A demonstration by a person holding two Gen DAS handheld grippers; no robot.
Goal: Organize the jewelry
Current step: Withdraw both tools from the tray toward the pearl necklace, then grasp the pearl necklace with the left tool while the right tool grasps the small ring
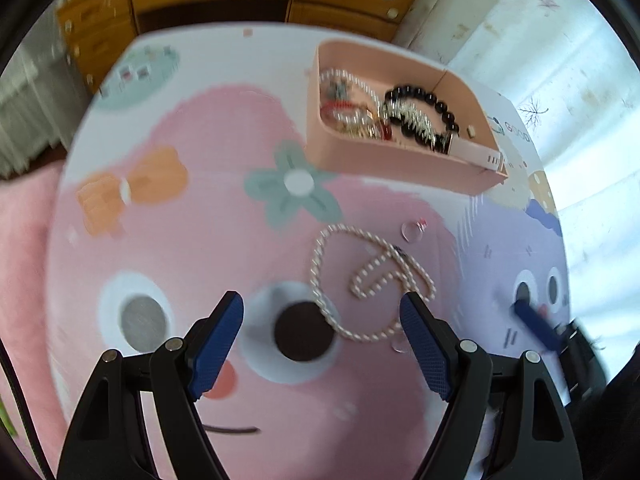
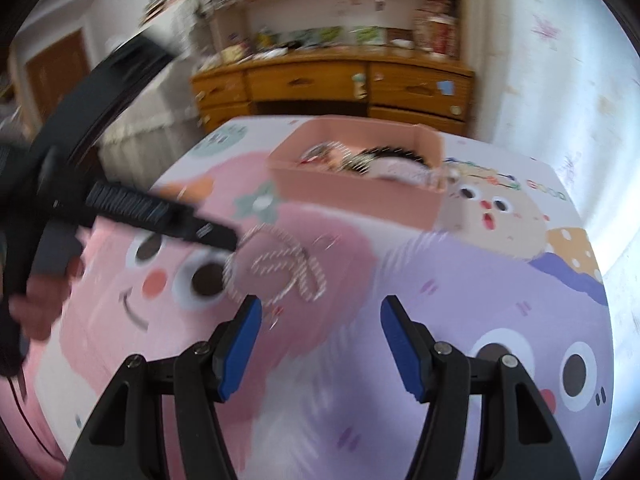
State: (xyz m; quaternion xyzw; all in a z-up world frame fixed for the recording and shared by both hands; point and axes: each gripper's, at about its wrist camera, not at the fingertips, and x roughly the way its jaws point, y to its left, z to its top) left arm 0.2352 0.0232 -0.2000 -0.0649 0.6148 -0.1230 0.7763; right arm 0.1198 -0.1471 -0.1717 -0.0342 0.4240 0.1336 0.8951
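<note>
A white pearl necklace [image 1: 360, 276] lies coiled on the cartoon table mat, also blurred in the right wrist view [image 2: 280, 268]. A small clear ring with a red stone [image 1: 412, 230] lies just beyond it. A pink tray [image 1: 384, 160] at the far side holds a black bead bracelet [image 1: 424, 104], pearl strands and a pink watch strap; the tray also shows in the right wrist view [image 2: 352, 196]. My left gripper [image 1: 322, 308] is open, its jaws on either side of the near end of the necklace. My right gripper [image 2: 320, 316] is open and empty, right of the necklace.
The colourful mat [image 1: 200, 220] covers the table. A wooden desk with drawers [image 2: 332, 84] and cluttered shelves stand behind it. A pink cushion [image 1: 24, 280] lies at the left. A curtained window is at the right.
</note>
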